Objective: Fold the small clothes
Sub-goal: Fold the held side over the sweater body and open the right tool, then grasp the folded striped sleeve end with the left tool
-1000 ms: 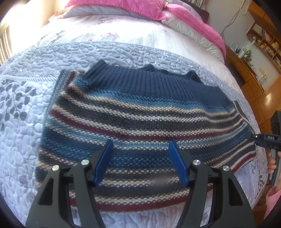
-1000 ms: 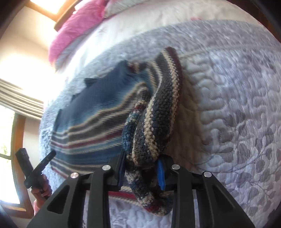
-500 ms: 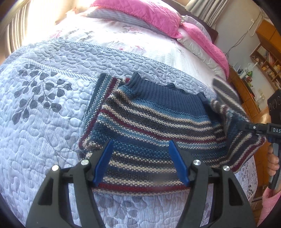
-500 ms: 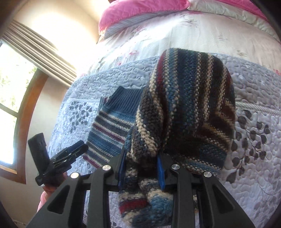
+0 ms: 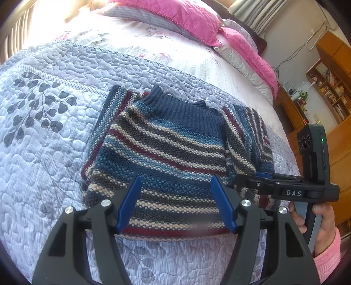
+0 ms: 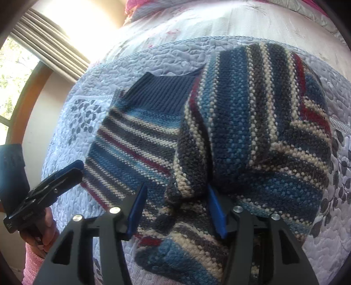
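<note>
**Striped sweater on the bed, one side folded over**

A small knitted sweater with blue, cream, grey and dark red stripes and a ribbed navy collar (image 5: 166, 151) is spread on a pale lilac quilted bedspread printed with grey leaf sprigs (image 5: 50, 140). Its collar is turned toward the head of the bed and its hem toward the cameras. The part of the sweater on the person's right is doubled over onto the body of the garment, so that its stripes are seen running upright against the level stripes beneath; in the right wrist view this folded part (image 6: 258, 122) fills most of the frame, with a bunched roll of knit hanging down at its near edge.

The right tool (image 6: 177, 210) is seen with its blue-padded fingers parted, the roll of knit lying between them and close against the right pad; whether the pads press on the knit cannot be told. In the left wrist view the same tool (image 5: 261, 177) is seen from the side, at the near right corner of the sweater, and is held by a hand in a pink sleeve (image 5: 322, 221).

The left tool (image 5: 176, 203) is held open above the hem, with nothing between its fingers.

Beyond the bedspread, pink pillows (image 5: 195, 19) are piled at the head of the bed, and wooden shelving (image 5: 329, 85) stands at the wall.
</note>
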Tool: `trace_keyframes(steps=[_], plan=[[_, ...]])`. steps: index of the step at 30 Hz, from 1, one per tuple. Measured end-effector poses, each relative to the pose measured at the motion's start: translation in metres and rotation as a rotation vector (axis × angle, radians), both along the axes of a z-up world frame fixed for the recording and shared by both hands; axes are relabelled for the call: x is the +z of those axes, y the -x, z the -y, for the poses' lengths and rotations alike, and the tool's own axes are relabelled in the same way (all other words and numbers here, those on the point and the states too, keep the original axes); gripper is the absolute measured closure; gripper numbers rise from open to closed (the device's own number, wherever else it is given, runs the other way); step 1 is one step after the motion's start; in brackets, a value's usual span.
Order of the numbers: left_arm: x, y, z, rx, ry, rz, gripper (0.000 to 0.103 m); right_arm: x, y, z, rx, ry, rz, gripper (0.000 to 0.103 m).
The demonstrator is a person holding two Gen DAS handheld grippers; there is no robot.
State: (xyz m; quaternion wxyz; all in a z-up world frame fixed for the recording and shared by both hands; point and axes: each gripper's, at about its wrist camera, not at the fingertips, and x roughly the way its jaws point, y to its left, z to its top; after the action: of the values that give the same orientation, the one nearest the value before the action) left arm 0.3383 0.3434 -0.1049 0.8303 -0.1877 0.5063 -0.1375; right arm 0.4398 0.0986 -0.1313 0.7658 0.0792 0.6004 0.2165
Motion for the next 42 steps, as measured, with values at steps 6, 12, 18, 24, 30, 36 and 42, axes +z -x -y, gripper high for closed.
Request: trace_keyframes(steps=[6, 12, 18, 24, 30, 36, 42], plan=[[-0.001, -0.006, 0.005, 0.001, 0.07, -0.034, 0.038, 0.051, 0.018, 0.029, -0.01, -0.185, 0.005, 0.046], [-0.005, -0.018, 0.034, -0.043, 0.162, -0.082, 0.038, 0.074, 0.037, 0.089, -0.099, -0.068, 0.066, 0.046], [-0.024, -0.041, 0.074, -0.073, 0.255, -0.178, 0.039, 0.043, 0.059, 0.149, -0.176, -0.038, 0.025, 0.046], [-0.036, -0.055, 0.105, -0.092, 0.289, -0.216, 0.04, 0.012, 0.073, 0.17, -0.187, -0.039, 0.002, 0.046], [-0.055, -0.073, 0.124, -0.098, 0.301, -0.269, 0.04, 0.002, 0.076, 0.181, -0.198, -0.068, 0.0, 0.046], [-0.061, -0.079, 0.141, -0.122, 0.336, -0.285, 0.042, -0.006, 0.076, 0.191, -0.215, -0.077, -0.005, 0.046], [-0.057, -0.082, 0.153, -0.138, 0.324, -0.258, 0.057, -0.012, 0.078, 0.198, -0.229, -0.081, -0.014, 0.046]])
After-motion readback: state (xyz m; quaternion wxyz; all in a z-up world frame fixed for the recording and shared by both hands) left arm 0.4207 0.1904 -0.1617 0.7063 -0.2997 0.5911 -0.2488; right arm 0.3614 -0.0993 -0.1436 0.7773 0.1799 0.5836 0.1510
